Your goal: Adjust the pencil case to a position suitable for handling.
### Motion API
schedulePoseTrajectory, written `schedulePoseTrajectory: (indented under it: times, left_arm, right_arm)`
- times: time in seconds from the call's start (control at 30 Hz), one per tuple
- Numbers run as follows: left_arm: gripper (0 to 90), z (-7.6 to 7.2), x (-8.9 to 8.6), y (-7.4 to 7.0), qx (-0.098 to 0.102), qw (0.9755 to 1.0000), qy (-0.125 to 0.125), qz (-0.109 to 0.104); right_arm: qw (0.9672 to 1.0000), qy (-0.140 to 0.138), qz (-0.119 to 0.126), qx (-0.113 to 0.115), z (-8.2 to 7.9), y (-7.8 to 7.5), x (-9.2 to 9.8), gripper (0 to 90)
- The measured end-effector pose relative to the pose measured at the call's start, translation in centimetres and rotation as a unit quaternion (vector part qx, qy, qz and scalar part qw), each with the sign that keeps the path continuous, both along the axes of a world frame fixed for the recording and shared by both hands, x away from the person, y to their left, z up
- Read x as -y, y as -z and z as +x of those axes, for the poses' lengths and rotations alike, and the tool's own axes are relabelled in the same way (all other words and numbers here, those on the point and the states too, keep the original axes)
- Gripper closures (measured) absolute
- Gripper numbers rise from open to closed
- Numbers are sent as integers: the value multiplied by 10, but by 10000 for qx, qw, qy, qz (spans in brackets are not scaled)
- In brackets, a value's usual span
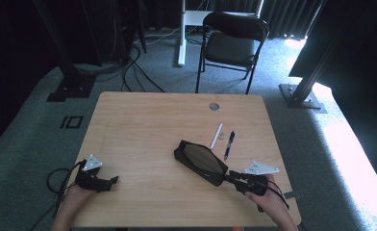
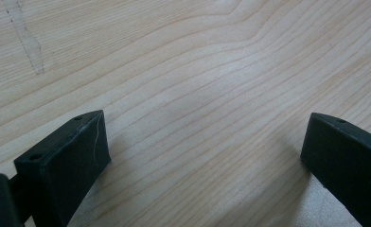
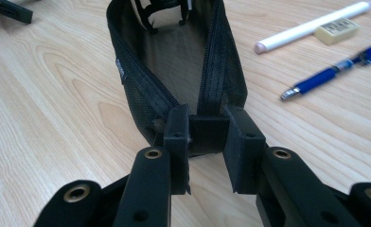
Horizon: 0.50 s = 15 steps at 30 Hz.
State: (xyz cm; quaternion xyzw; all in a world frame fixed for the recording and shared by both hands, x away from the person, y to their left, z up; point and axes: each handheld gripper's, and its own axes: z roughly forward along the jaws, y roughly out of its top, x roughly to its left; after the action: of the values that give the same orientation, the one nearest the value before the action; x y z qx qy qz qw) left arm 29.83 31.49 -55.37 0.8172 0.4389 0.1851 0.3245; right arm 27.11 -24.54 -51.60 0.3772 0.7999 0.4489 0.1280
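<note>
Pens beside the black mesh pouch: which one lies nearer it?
The white pen, lying right beside the pouch; the blue pen lies beyond it.

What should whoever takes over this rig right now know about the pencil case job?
Right gripper: shut on the near end of the black pencil case, which lies unzipped and open on the table.
Left gripper: open, holding nothing, resting over bare wood at the table's near left.
White pen, blue pen and eraser: on the table beside the case, none inside yet.
Done: case opened and gripped.
Left: probably loading those items, then zipping shut.
</note>
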Motion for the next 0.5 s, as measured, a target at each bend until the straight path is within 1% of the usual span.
schedulePoseTrajectory:
  times: [0.1,0.33,0.5]
  left_arm:
    - [21,0,0,0,0,10000,0,1]
    - [21,0,0,0,2,10000,1,-1]
    - [22,0,0,0,2,10000,-1,-1]
  right_arm:
    - [10000,60,-3,-12,-3,0,6,728]
    - [10000,82,-25,-51,-10,0,16,727]
    - [9998,172,19,-46,-15,1,24,726]
